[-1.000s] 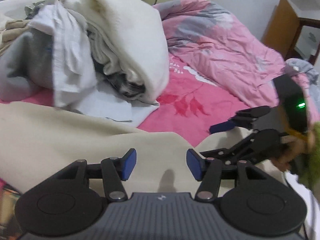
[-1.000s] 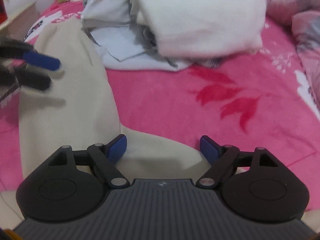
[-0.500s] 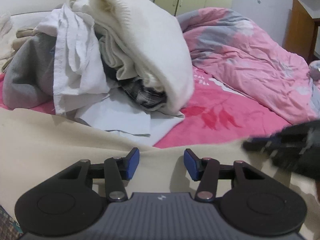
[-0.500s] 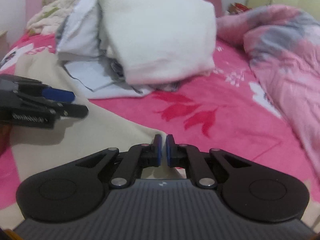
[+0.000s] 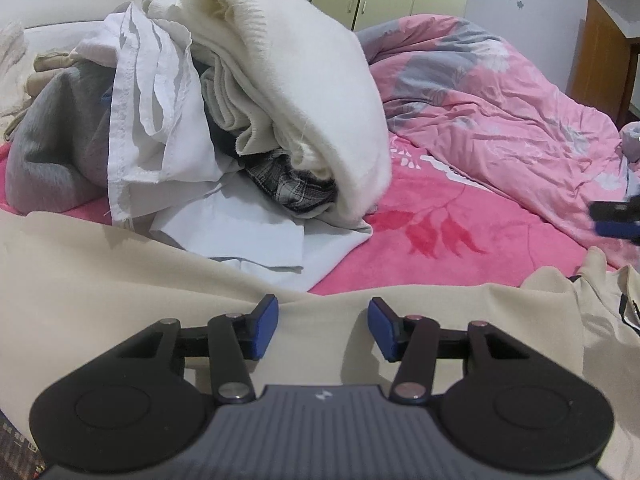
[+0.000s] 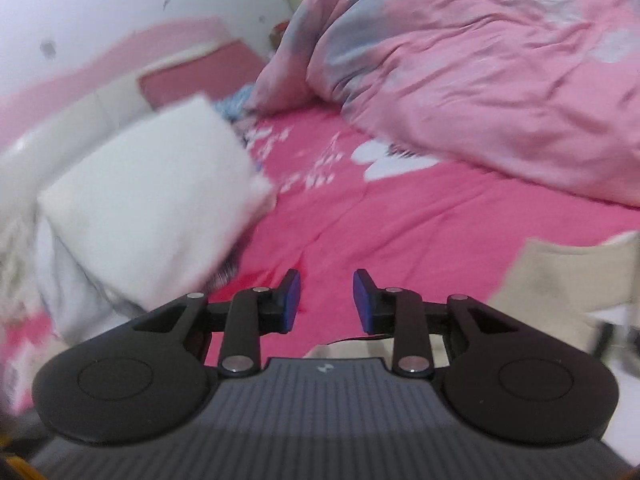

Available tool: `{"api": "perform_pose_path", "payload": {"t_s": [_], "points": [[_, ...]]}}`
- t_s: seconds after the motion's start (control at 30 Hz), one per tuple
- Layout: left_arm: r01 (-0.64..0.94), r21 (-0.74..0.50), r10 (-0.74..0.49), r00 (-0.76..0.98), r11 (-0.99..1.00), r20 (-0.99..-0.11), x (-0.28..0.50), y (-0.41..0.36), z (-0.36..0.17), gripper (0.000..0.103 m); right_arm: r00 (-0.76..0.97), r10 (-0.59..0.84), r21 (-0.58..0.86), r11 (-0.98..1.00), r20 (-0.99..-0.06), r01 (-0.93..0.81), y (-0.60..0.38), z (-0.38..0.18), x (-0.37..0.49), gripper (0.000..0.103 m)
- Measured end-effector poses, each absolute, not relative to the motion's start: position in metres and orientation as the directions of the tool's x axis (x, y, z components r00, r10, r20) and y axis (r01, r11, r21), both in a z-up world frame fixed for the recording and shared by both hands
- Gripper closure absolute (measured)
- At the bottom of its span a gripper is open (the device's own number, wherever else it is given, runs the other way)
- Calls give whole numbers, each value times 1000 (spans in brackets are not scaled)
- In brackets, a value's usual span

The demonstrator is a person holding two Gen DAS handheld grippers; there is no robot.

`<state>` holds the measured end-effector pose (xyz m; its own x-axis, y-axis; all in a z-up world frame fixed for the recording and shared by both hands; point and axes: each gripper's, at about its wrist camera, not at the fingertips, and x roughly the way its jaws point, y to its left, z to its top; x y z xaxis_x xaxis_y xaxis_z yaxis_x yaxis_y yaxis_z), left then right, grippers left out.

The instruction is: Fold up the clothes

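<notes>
1. Beige garment (image 5: 120, 280) spread on the bed: one
2. Heap of unfolded clothes (image 5: 224, 120): one, with at least five separate pieces
3. Pink duvet (image 5: 500, 112): one
4. Grippers: two, left gripper (image 5: 323, 326) and right gripper (image 6: 326, 300)

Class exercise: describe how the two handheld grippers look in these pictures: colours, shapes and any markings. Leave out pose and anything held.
The left gripper and right gripper look alike: a dark grey ribbed body with a small pale logo at its front edge, two round black discs at the sides, black linkage arms with silver rivets, and flat blue pads on the fingertips. No cables or sleeves show.
</notes>
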<state>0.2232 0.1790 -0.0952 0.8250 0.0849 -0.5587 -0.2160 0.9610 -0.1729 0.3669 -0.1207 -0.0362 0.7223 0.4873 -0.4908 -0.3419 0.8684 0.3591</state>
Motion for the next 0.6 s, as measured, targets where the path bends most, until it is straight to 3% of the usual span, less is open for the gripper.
{"api": "perform_pose_path", "payload": {"t_s": [0.17, 0.33, 0.47, 0.6], "points": [[-230, -166, 100, 821, 959, -562, 221, 179, -94, 51, 589, 544, 274, 829, -597, -488, -107, -36, 336, 75], [-237, -173, 101, 818, 956, -566, 220, 181, -93, 51, 483, 443, 148, 833, -755, -533, -52, -90, 347, 76], [-237, -173, 100, 817, 956, -567, 220, 182, -93, 51, 530, 441, 136, 845, -724, -518, -39, -98, 360, 76], [-238, -177, 99, 817, 955, -568, 219, 182, -92, 51, 556, 486, 211, 848, -674, -485, -54, -81, 367, 75]]}}
